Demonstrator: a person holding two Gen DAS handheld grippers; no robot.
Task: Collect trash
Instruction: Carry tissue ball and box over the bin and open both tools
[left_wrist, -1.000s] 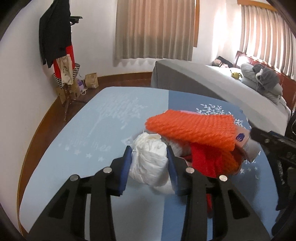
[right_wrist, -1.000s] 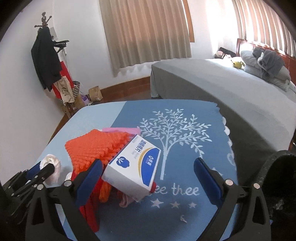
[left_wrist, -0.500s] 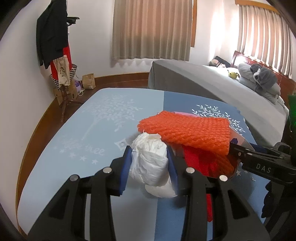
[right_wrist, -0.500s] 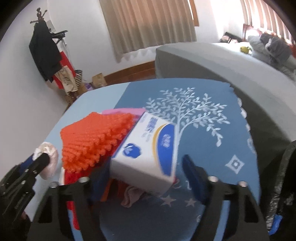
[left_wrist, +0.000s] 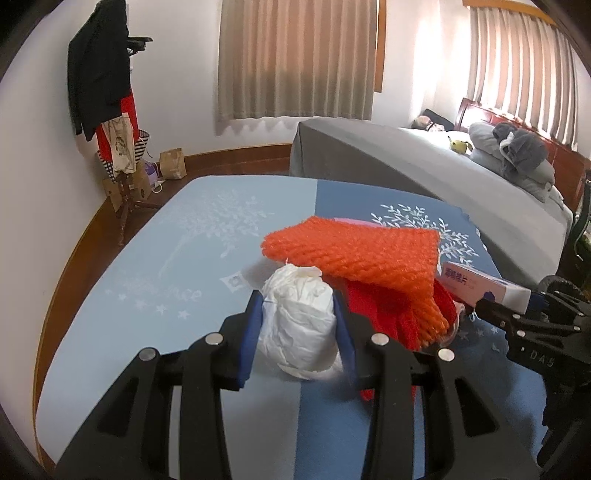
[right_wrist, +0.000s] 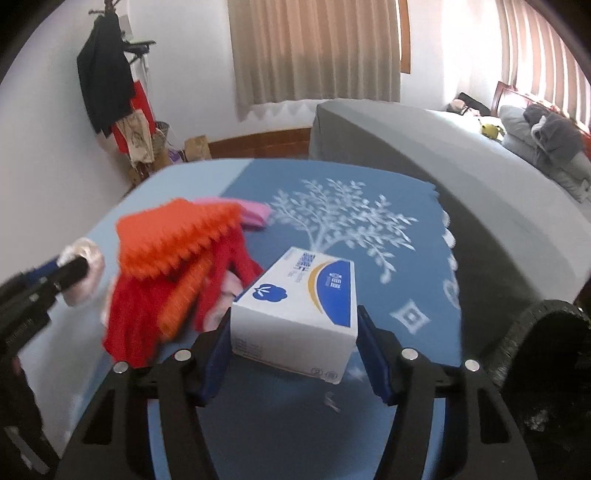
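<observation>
On the blue tablecloth (right_wrist: 413, 266), right gripper (right_wrist: 293, 338) has closed its pads onto the tissue box (right_wrist: 295, 314); a second ago they stood wide. Both grippers now loaded: left gripper (left_wrist: 299, 325) stays clamped on white wad (left_wrist: 299, 317) beside orange knit (left_wrist: 354, 254). Only right view shows black bin (right_wrist: 546, 354).

Two tools: the left tool (left_wrist: 298, 332) and the right tool (right_wrist: 293, 350). One white wad (left_wrist: 299, 325), one box (right_wrist: 299, 306), one orange net (left_wrist: 354, 251), one red cloth (right_wrist: 136, 317), one pink cloth (right_wrist: 251, 214). One worktop (left_wrist: 155, 280), one bed (left_wrist: 424, 173), one black bin (right_wrist: 543, 354), one coat stand (left_wrist: 99, 77), two curtains.
</observation>
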